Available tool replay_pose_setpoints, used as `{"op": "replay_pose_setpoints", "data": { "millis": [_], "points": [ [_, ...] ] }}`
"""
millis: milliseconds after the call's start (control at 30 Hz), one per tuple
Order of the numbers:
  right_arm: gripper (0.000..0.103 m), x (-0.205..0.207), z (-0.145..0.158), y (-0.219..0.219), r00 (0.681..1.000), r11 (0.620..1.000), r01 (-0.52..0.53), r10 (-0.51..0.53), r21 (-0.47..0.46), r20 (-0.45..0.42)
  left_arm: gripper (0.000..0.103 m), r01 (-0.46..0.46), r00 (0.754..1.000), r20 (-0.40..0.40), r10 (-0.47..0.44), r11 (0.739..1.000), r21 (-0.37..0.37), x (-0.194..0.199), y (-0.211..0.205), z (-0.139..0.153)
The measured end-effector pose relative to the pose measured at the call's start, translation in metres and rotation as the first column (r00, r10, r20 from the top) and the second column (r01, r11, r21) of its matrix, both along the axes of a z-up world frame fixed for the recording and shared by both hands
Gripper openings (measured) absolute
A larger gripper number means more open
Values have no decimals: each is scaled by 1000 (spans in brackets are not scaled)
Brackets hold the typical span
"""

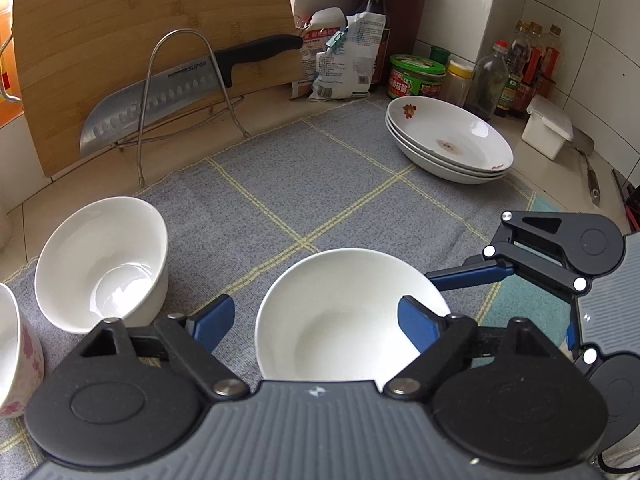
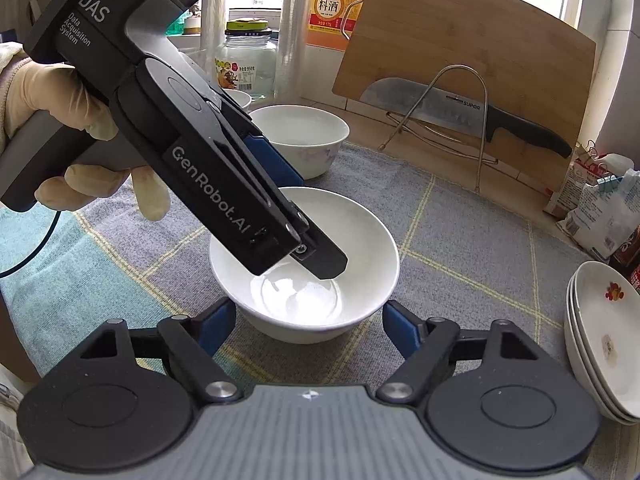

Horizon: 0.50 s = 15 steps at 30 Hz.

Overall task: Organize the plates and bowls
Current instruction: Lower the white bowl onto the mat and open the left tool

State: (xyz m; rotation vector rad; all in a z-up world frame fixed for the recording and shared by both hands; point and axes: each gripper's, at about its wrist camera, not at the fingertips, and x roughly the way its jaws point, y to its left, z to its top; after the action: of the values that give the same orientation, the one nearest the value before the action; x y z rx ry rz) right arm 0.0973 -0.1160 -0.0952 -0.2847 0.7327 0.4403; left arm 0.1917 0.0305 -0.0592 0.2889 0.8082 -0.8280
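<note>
On the grey checked cloth [image 1: 360,184] are three stacked floral plates [image 1: 452,140], two plain white bowls [image 1: 344,320], one pink-flowered bowl [image 1: 16,360], plus one cleaver [image 1: 160,100] and one bamboo cutting board [image 1: 120,40].

Home kitchen, cutting board [image 1: 152,40], knife [image 1: 176,92], sauce bottles [image 1: 524,68]

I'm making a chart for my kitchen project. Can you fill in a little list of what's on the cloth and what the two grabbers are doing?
middle bowl: white, empty, upright on the cloth
left gripper: open, one finger inside the middle bowl, one outside its rim
right gripper: open, fingers either side of the middle bowl, not pressing it
second white bowl: separate, left of the middle bowl
plates: three stacked, flower print, far right
knife: on a wire rack against the cutting board
</note>
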Motion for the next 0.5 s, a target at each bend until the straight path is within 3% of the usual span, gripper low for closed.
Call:
{"op": "replay_pose_setpoints", "data": {
  "millis": [133, 500],
  "points": [
    [102, 0, 5, -6, 1000, 999, 9, -10, 35, 12, 93, -8, 1000, 29, 8, 1000, -10, -4, 5, 3],
    [103, 1, 15, -18, 999, 996, 37, -38, 82, 16, 93, -162, 979, 114, 170, 984, -75, -19, 42, 12]
  ]
}}
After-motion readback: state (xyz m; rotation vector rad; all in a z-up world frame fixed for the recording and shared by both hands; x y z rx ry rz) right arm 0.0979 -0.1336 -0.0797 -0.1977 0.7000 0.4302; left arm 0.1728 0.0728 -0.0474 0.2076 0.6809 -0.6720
